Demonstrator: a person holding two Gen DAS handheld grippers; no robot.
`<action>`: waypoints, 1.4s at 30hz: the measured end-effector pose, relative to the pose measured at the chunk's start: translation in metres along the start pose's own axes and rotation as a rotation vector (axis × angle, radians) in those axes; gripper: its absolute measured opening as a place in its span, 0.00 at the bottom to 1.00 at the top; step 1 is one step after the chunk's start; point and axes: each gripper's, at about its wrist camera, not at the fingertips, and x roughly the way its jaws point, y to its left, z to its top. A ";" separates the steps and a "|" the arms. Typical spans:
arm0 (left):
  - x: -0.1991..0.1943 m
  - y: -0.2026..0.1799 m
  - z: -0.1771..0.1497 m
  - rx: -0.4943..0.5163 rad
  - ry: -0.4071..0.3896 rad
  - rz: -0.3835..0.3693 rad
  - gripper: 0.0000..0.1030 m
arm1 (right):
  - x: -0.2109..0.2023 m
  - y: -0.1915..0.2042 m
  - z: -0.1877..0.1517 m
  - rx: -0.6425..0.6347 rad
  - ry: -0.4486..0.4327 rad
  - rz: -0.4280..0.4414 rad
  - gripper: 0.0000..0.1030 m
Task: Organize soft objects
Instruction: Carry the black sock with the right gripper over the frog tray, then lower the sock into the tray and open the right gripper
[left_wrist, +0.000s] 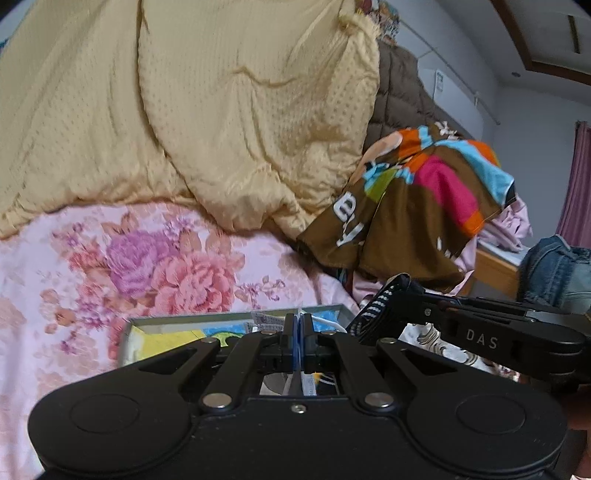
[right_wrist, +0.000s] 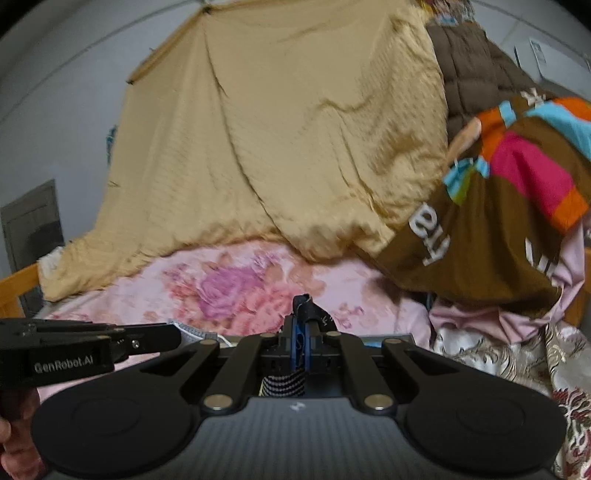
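Note:
My left gripper is shut on a thin light patterned cloth, over a shallow grey tray lying on the floral bedspread. My right gripper is shut on a black-and-white patterned sock; its dark top pokes up above the fingertips. In the left wrist view the right gripper reaches in from the right with that sock. In the right wrist view the left gripper comes in from the left, holding grey-white cloth.
A big yellow quilt is heaped at the back of the bed. A brown multicoloured cloth and a brown padded jacket lie on the right, with pink cloth below. Denim lies far right.

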 end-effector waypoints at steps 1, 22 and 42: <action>0.008 0.000 -0.002 -0.005 0.009 0.000 0.00 | 0.007 -0.003 -0.001 0.006 0.015 -0.004 0.04; 0.081 0.021 -0.040 -0.095 0.166 0.074 0.01 | 0.067 -0.034 -0.036 0.138 0.229 -0.039 0.05; 0.059 0.015 -0.040 -0.027 0.137 0.157 0.54 | 0.057 -0.039 -0.039 0.165 0.244 -0.066 0.59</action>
